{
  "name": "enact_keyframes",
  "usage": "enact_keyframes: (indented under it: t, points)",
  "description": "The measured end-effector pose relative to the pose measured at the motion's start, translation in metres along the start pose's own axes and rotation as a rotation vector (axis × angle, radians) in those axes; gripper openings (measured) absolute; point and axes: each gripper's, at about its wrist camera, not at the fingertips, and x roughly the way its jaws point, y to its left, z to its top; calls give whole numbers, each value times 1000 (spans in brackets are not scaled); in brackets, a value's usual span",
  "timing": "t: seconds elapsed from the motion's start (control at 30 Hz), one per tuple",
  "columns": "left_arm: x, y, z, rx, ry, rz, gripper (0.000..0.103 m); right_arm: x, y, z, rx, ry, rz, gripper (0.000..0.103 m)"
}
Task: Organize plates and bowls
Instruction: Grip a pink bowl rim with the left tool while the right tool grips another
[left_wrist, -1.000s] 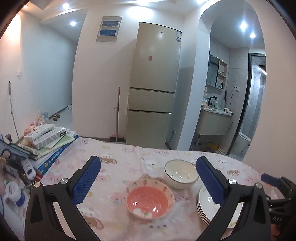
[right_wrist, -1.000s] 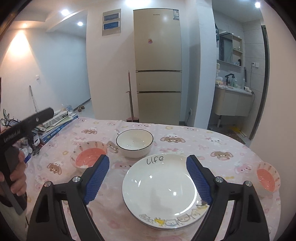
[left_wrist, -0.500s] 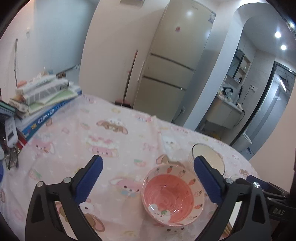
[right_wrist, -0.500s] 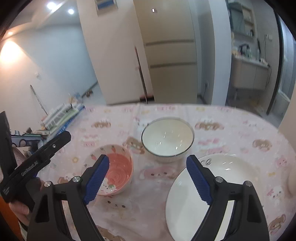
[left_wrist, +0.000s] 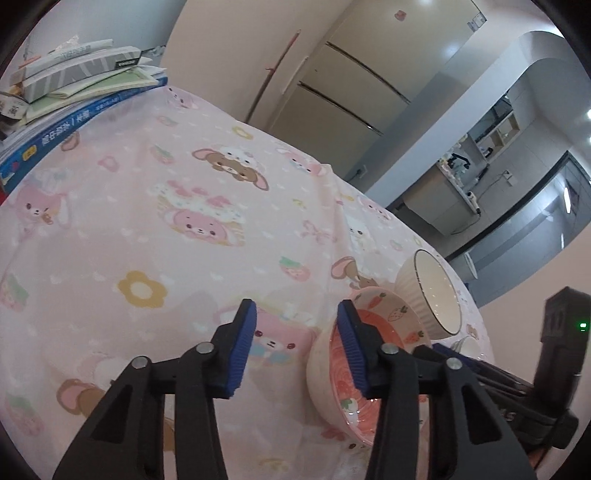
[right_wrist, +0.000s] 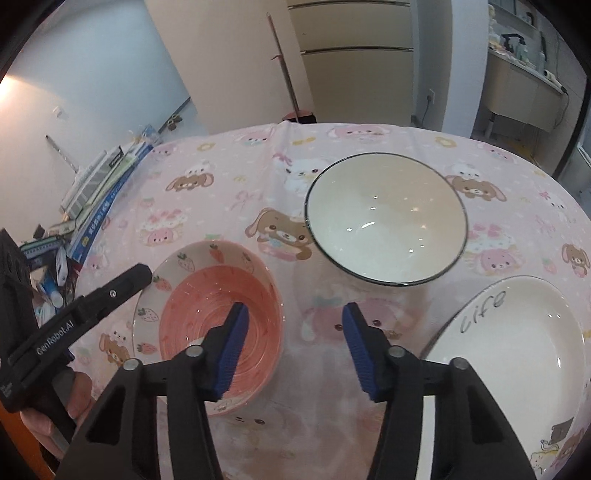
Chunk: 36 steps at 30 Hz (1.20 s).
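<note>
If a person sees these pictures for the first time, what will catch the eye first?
Probably the pink bowl with strawberries and carrots, close under the right gripper. Behind it stands a white bowl, and a white plate marked "life" lies at the right, all on a pink cartoon tablecloth.

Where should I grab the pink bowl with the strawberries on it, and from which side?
Grip the pink bowl by its thin rim, one pad inside and one outside, coming down from above. It sits upright and open on the tablecloth, too wide to span. The side away from the white bowl looks clearest.
</note>
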Motion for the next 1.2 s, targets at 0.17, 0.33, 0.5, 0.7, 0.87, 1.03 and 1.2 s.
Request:
enact_keyframes:
  t: [0.17,0.33,0.5,0.7,0.87,1.03,1.2]
  points:
    - [7,-4,-1,4,55,-23,33,18,6,-1,24,55,36,41]
    - [19,-11,-7,33,110,-13,30,23,8,-3,34,66,49,38]
    - [26,-12,-10,36,139,-13,26,26,9,-4,43,67,63,36]
    - [30,-14,-11,47,149,-19,16,28,7,-7,44,62,64,36]
    - [36,-16,-13,55,168,-15,14,37,1,-7,64,96,79,19]
    - [35,-26,-18,118,156,48,11,40,1,-10,89,97,108,13]
    - [33,-26,-19,119,160,57,10,39,7,-11,69,90,72,13]
